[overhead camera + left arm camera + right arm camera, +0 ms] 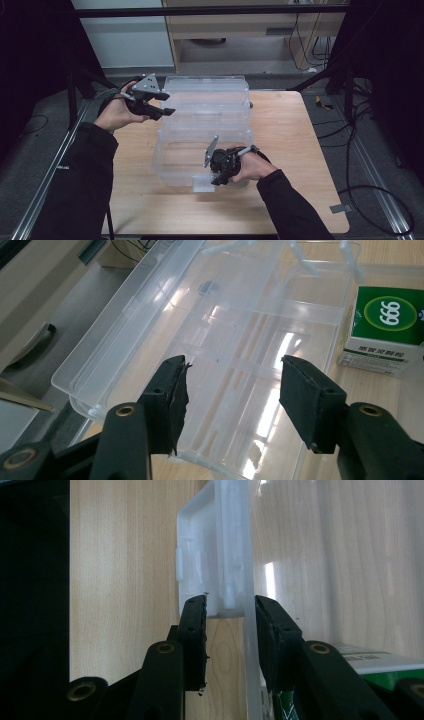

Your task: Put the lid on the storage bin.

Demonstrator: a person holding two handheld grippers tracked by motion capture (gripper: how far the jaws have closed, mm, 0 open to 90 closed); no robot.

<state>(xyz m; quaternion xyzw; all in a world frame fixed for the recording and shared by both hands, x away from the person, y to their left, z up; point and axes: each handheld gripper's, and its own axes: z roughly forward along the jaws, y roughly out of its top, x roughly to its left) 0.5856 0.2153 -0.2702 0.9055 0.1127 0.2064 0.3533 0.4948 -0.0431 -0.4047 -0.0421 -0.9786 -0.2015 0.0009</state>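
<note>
Box: clear plastic storage box [202, 155], mid-tabletop, near wall toward the front edge; lid [207, 97] swung open toward the far edge.
Carton: green-white carton [387, 330] sits inside the box.
Right gripper: right gripper [220, 176] at the front wall by the latch tab [210, 565]; jaws straddle the wall, look clamped on it.
Left gripper: left gripper [162, 107] at the lid's left edge; jaws apart, nothing between them.
Do it well: keep the right grip steady so the box won't slide; bring the left squarely onto the lid rim before closing the jaws.
Risk: thin slick plastic, probably flexes and slips.
</note>
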